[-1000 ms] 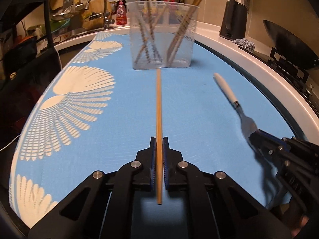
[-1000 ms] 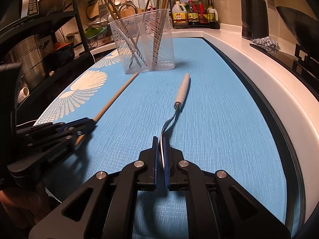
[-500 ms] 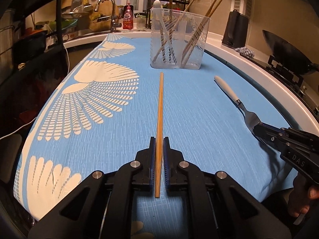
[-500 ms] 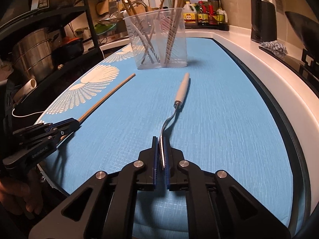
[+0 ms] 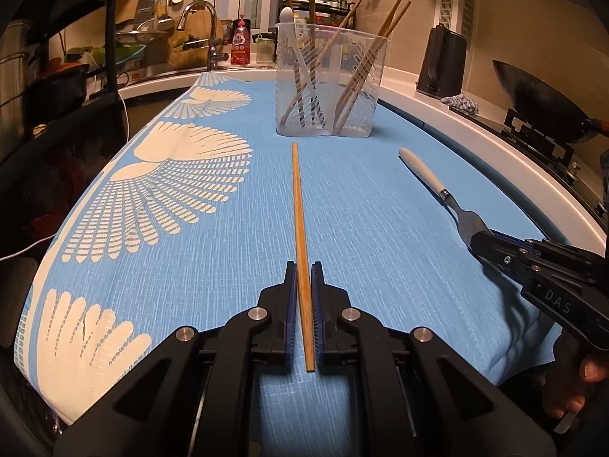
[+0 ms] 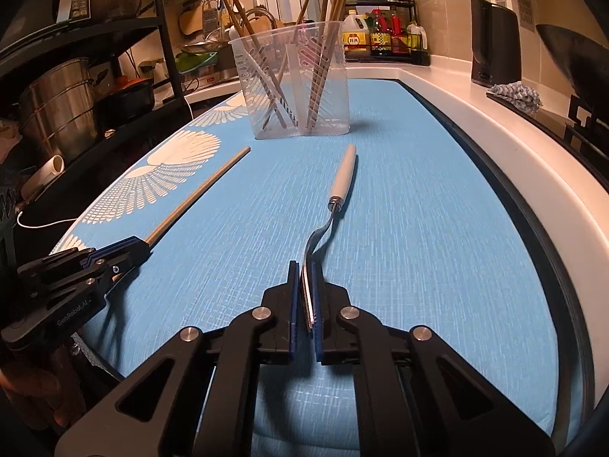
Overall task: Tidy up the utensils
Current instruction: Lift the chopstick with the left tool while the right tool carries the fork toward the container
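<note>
- The left tongs [image 5: 303, 285] were closed narrowly on a wooden chopstick [image 5: 298, 221], the blue pads pressing its near end from both sides.
- The chopstick ran straight out from the pads over the blue cloth [image 5: 361, 198] covering the surface, its far tip stopping just short of the clear plastic holder [image 5: 329, 87].
- The right tongs [image 6: 304, 289] were likewise nearly shut, pinching the tine end of a fork [image 6: 335, 198] set on edge between the pads.
- The fork's white handle pointed away towards the holder, its tip near the holder but apart from it; whether the handle rested on the cloth or hung just above it could not be told.
- The holder stood upright towards the far end of the surface, with several chopsticks and other utensils leaning inside it.
- Seen from the left wrist, the right tongs lay by the surface's right edge, with the person's fingers [image 5: 578, 388] on the grip below.
- Fork and chopstick lay well apart, side by side.
</note>
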### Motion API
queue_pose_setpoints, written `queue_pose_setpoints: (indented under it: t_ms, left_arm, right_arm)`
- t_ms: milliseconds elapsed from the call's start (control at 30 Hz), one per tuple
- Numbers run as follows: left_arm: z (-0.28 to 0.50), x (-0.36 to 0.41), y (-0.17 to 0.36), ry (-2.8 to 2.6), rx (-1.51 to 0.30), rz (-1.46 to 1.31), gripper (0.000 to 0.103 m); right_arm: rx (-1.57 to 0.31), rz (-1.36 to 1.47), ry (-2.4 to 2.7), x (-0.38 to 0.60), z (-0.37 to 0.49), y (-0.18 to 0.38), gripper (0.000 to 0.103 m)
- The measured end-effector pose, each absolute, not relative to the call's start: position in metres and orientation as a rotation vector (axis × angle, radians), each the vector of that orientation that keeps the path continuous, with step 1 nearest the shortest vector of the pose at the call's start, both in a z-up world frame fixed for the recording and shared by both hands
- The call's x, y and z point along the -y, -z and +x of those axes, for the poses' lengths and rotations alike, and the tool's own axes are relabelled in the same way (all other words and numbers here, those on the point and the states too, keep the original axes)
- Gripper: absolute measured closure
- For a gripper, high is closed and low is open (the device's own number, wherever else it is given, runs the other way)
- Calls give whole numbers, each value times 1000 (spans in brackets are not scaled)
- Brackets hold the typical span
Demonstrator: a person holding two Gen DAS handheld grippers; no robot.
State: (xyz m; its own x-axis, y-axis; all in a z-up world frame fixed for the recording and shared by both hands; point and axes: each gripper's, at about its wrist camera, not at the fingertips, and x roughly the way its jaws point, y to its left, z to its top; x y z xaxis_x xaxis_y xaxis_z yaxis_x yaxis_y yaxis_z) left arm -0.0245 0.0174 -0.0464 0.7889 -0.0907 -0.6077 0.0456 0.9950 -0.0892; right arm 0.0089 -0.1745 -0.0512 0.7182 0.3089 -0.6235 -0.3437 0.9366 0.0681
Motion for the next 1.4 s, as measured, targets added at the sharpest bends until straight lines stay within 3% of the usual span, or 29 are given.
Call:
queue_pose_setpoints:
  t_ms: [100, 567, 1033, 1400]
  left_arm:
    - [-26, -16, 47, 65, -654, -64, 95]
    - [-27, -12, 46, 59, -650, -48, 95]
    - [-27, -12, 46, 53, -648, -47, 96]
    - [-37, -9, 25, 73, -591, -37, 97]
  right_arm:
    - [-688, -57, -355, 176, 10, 52, 92]
    - [-687, -51, -348, 178, 11, 53, 92]
    - [-691, -52, -360, 176, 11, 52, 98]
    - [-650, -89, -381, 177, 2, 17, 101]
